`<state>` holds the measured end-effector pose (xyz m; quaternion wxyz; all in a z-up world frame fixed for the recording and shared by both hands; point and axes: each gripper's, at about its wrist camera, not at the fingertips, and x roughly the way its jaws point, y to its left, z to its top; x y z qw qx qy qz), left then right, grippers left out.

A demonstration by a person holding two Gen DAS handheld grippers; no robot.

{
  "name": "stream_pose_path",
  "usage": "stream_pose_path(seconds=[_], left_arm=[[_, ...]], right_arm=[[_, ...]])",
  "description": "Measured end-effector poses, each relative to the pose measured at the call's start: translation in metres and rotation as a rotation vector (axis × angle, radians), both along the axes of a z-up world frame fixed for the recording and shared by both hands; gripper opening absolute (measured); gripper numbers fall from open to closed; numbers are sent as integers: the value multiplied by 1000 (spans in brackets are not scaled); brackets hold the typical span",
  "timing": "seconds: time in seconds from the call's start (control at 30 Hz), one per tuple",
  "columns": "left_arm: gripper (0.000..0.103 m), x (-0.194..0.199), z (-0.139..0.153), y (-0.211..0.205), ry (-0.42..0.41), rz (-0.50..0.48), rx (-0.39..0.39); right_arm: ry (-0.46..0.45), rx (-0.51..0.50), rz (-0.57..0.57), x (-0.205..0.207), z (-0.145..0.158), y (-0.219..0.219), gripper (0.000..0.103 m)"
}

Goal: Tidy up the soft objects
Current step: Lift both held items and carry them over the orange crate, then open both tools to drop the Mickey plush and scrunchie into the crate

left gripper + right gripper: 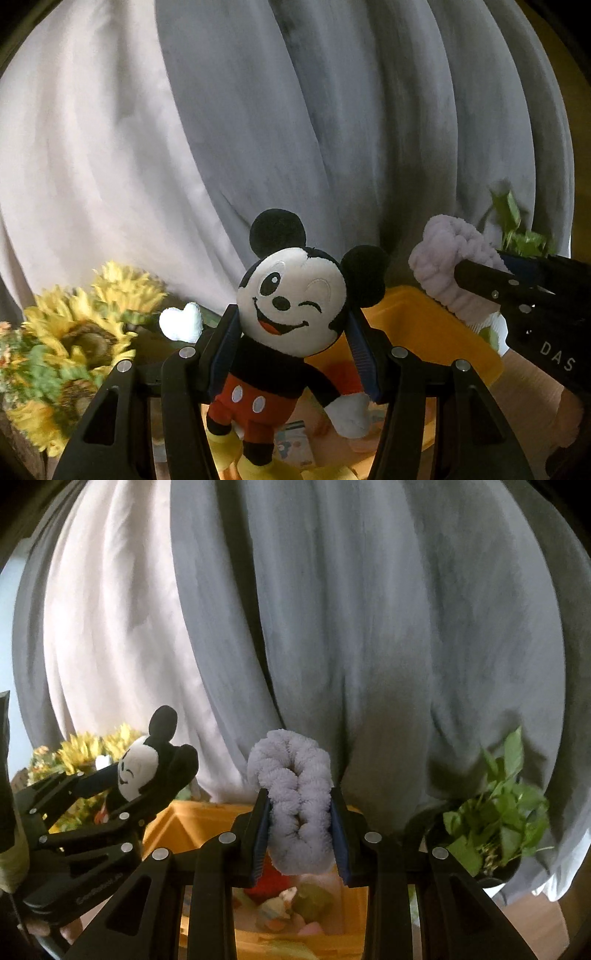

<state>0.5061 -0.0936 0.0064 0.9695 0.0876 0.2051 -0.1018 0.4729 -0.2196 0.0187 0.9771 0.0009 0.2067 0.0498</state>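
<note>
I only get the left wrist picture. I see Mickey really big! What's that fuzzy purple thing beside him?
Observer: A lavender chenille scrunchie, pinched between the right gripper fingers.
Child: What's underneath it?
Observer: An open yellow bin with small toys inside.
Child: Is there a plant?
Observer: Yes, a leafy green plant in a dark pot, right of the bin.
Child: Does Mickey look straight from there?
Observer: No, the Mickey plush tilts sideways in the left gripper.
</note>
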Motion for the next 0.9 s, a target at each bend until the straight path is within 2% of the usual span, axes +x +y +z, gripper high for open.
stream_pose_path(seconds=[0.17,0.43,0.77,0.9], left_arm=[[56,21,-24,-7,64,-21,29],[56,37,-56,-6,163,-36,32],[57,47,-76,-15,288,-68,104],[60,51,-80,-16,318,-68,97]], right_arm=[[77,-3,1,21,-21,-2,31],[179,-15,14,41,-50,0,31],[293,-27,39,54,-73,3,31],[319,-27,32,57,-79,1,31]])
